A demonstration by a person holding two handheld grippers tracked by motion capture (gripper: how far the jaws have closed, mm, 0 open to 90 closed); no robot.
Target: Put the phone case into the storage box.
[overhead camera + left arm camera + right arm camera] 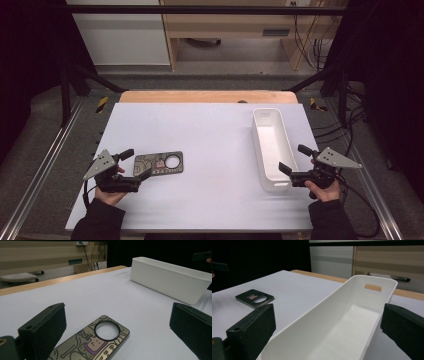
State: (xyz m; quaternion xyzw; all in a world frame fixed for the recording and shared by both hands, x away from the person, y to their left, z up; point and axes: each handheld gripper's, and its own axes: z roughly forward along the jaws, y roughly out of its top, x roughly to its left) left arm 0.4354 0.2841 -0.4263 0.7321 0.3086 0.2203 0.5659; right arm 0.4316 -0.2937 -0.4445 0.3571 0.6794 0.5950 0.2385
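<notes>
Over on the left, the left gripper (134,164) is hovering low over the white worktop (210,150), its fingers (42,332) spread wide and gripping nothing. The phone case (159,163) is lying flat on the worktop just in front of them, its near end sitting between the fingers without touching them (cartoon print facing up, round camera hole at the far end). In the left gripper view it is lying between the two black fingers. Moving across, the middle of the worktop is lying bare. On the right, the long white bin (272,148) is standing lengthwise, open side up, well apart from the case. The right gripper (296,159) is hanging at the bin's near end, fingers (252,332) wide too, straddling that end without gripping it.
</notes>
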